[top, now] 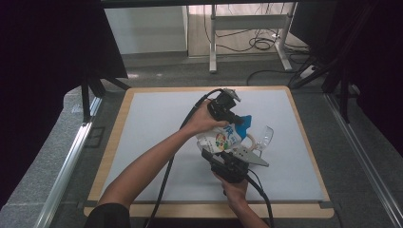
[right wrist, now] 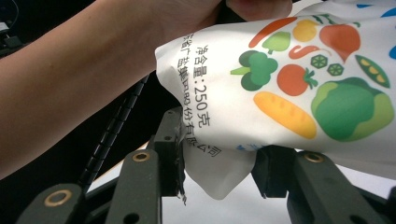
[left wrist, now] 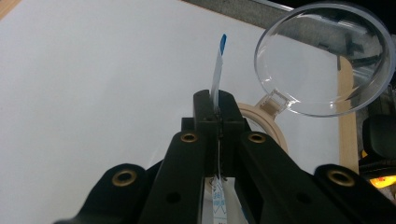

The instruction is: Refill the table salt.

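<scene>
A white pouch point(top: 223, 138) printed with vegetables and topped in blue is held up over the white mat point(top: 152, 128), between both grippers. My left gripper point(top: 237, 119) is shut on its thin blue-tipped top edge point(left wrist: 217, 65), which stands up between the closed jaws of the left gripper point(left wrist: 215, 100). From the near side, my right gripper point(top: 216, 154) grips the pouch's lower corner. In the right gripper view the pouch point(right wrist: 289, 84) fills the upper right and its corner sits pinched in the right gripper point(right wrist: 217, 158).
A container with a beige ring point(left wrist: 268, 123) and a clear round hinged lid point(left wrist: 322, 60) stands just right of the pouch, with the lid point(top: 265, 137) tipped open. The left forearm point(right wrist: 70, 84) crosses close by. The mat lies on a wood-edged board point(top: 114, 142).
</scene>
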Tool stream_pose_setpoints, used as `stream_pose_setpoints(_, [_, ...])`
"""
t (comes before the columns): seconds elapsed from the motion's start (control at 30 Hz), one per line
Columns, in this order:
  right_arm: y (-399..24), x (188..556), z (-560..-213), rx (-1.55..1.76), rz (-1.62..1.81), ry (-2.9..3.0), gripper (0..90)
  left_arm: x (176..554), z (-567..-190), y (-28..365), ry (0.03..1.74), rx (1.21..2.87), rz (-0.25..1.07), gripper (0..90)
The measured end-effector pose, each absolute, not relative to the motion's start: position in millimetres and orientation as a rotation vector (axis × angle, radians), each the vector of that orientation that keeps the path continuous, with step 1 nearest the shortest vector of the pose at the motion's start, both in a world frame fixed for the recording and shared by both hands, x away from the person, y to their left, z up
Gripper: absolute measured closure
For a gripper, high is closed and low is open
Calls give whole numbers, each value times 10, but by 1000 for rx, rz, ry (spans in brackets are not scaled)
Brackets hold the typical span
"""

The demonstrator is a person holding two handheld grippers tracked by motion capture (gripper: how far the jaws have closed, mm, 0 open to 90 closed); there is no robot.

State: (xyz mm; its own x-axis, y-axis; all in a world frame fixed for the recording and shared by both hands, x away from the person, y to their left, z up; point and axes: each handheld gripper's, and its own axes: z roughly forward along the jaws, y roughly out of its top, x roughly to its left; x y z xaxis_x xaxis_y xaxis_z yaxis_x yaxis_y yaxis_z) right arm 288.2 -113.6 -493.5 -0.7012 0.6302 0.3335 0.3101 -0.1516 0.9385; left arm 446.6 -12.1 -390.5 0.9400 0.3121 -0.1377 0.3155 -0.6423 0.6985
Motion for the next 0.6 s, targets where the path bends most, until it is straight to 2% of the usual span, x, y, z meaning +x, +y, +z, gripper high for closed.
stream_pose_setpoints(0.6, [-1128, 2887, -4936, 1077, 1933, 1856, 597, 4482, -3909, -136, 437, 2312, -8, 900])
